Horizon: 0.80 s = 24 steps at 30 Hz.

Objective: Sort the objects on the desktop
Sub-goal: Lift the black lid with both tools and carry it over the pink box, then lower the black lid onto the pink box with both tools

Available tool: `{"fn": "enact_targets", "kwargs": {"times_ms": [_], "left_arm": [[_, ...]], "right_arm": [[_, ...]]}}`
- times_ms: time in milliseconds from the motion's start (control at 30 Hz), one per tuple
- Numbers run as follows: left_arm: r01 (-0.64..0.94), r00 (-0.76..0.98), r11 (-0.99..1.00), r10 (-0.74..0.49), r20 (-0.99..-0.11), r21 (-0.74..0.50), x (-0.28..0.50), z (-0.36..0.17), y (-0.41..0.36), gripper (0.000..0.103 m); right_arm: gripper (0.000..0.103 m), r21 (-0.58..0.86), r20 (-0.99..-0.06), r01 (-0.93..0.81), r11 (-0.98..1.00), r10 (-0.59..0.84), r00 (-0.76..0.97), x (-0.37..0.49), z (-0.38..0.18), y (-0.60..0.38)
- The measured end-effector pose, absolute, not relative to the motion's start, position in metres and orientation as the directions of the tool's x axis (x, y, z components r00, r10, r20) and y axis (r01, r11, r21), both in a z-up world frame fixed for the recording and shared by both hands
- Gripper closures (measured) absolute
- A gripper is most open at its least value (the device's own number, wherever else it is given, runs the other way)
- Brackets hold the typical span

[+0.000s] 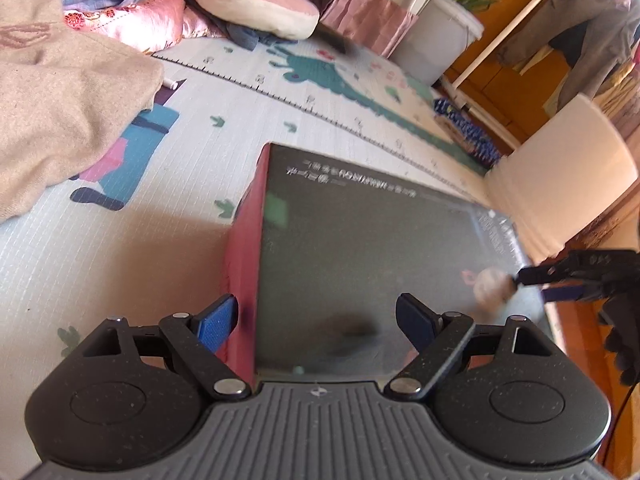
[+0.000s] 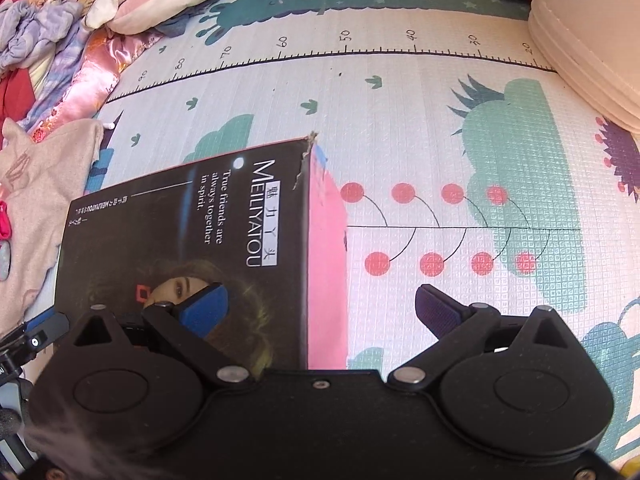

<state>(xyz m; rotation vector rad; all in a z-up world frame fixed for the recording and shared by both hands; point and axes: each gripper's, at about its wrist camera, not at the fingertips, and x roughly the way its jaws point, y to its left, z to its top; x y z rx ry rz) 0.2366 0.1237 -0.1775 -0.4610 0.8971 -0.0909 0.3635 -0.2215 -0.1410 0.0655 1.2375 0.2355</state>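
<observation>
A flat box [image 1: 360, 248] with a glossy black printed lid and pink sides lies on a patterned play mat [image 1: 160, 240]. My left gripper [image 1: 316, 322] is open and straddles the box's left edge, one pad beside the pink side and the other over the lid. In the right wrist view the same box [image 2: 160, 232] shows a torn far corner. My right gripper [image 2: 322, 306] is open across the box's right edge, with its left pad over the lid and its right pad over the mat [image 2: 440, 120]. Neither gripper's pads press on the box.
A beige cloth [image 1: 60, 112] lies left of the box, with pillows [image 1: 256, 4] and piled fabrics behind it. A cream tub [image 2: 592, 48] stands at the far right and a white planter [image 1: 436, 36] at the back. A gloved hand [image 1: 624, 340] holds the right gripper.
</observation>
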Motion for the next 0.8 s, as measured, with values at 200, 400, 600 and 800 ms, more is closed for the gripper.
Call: {"fn": "enact_targets", "kwargs": {"times_ms": [200, 400, 600, 800], "left_arm": [[-0.078, 0.682, 0.868, -0.313, -0.661, -0.491, 0.232, -0.17, 0.127, 0.016], [-0.071, 0.702, 0.882, -0.289, -0.651, -0.467, 0.232, -0.165, 0.124, 0.016], [0.06, 0.727, 0.957, -0.237, -0.645, -0.284, 0.239, -0.151, 0.086, 0.016], [0.143, 0.691, 0.98, -0.201, -0.694, -0.141, 0.248, -0.161, 0.049, 0.016]], "right_arm": [[0.002, 0.173, -0.93, -0.094, 0.98, 0.194, 0.313, 0.366, -0.143, -0.234], [0.002, 0.147, -0.943, -0.078, 0.986, 0.163, 0.289, 0.362, -0.158, -0.239], [0.002, 0.107, -0.934, -0.142, 0.984, 0.149, 0.326, 0.358, -0.16, -0.23], [0.002, 0.054, -0.902, -0.219, 0.974, 0.142, 0.407, 0.356, -0.153, -0.216]]}}
